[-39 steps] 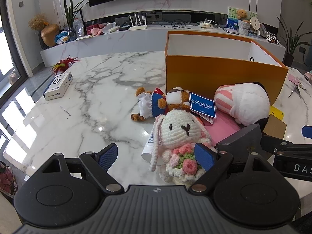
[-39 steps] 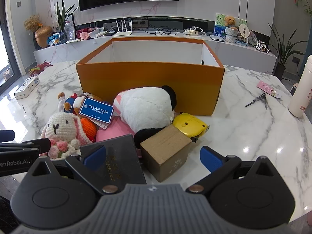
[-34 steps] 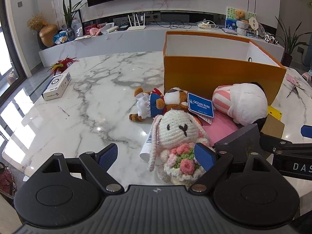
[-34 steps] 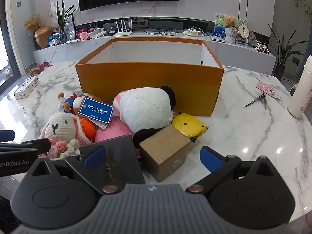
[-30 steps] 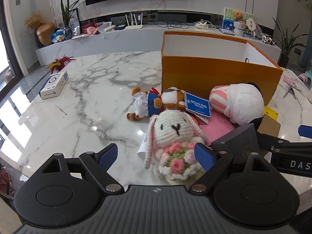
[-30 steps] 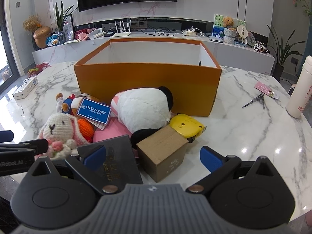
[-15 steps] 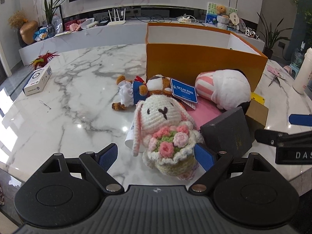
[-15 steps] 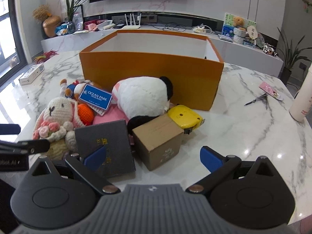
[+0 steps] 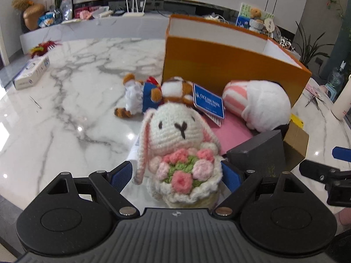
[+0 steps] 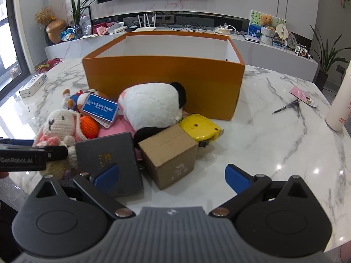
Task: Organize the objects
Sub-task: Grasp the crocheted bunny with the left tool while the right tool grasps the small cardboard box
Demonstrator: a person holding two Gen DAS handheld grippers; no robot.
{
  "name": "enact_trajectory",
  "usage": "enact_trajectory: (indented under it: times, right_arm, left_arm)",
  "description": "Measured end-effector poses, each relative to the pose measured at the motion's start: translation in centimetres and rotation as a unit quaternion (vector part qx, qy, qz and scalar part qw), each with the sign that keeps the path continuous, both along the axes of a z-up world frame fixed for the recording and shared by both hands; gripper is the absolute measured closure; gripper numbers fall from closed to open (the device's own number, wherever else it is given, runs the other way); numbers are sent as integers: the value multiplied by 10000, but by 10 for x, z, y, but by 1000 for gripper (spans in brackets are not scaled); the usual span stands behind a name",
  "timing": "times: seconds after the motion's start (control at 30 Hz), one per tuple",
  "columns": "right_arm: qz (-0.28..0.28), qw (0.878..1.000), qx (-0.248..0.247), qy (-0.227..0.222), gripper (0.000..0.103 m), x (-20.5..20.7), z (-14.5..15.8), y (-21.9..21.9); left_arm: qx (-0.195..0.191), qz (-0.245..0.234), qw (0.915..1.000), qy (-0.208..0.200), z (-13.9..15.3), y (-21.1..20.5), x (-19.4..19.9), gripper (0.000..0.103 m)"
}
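The left gripper [image 9: 176,176] is spread wide with the crocheted rabbit [image 9: 179,144] sitting between its blue fingertips, not clamped. The rabbit stands near the front edge of the marble table [image 9: 72,100], beside a dark box [image 10: 109,155]. The right gripper [image 10: 172,175] is likewise spread, empty, with a small cardboard box [image 10: 169,151] just ahead. An orange box [image 10: 164,79] stands behind the pile.

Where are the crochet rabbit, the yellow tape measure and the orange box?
crochet rabbit [image 9: 177,127], left wrist view, on its face.
yellow tape measure [image 10: 199,127], right wrist view, on its top.
orange box [image 10: 164,81], right wrist view, on its front wall.
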State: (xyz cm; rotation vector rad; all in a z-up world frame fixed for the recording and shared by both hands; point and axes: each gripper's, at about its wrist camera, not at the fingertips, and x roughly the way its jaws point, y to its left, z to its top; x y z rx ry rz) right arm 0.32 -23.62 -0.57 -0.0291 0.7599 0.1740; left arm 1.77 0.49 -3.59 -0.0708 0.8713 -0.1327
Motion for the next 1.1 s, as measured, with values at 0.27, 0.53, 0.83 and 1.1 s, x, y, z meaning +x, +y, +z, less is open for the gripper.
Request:
enact_trajectory:
  times: [0.27,0.53,0.83,1.1]
  right_arm:
    - [66,9999,116,57,1,14,-7,-5]
    - [812,9967,-26,5,1,34,-9,-13]
    - [1210,9926,28,19,6,45,-12,-10]
    - [1338,9903,357,130,16,56,-14,-12]
  left_arm:
    - [-27,120,9999,3,-6,-1,7,2]
    - [-362,286,9989,72,-9,10,11,2]
    - [-426,331,9985,109,-11,9,12,4]
    - [-478,329,9982,119,-15,8,15,5]
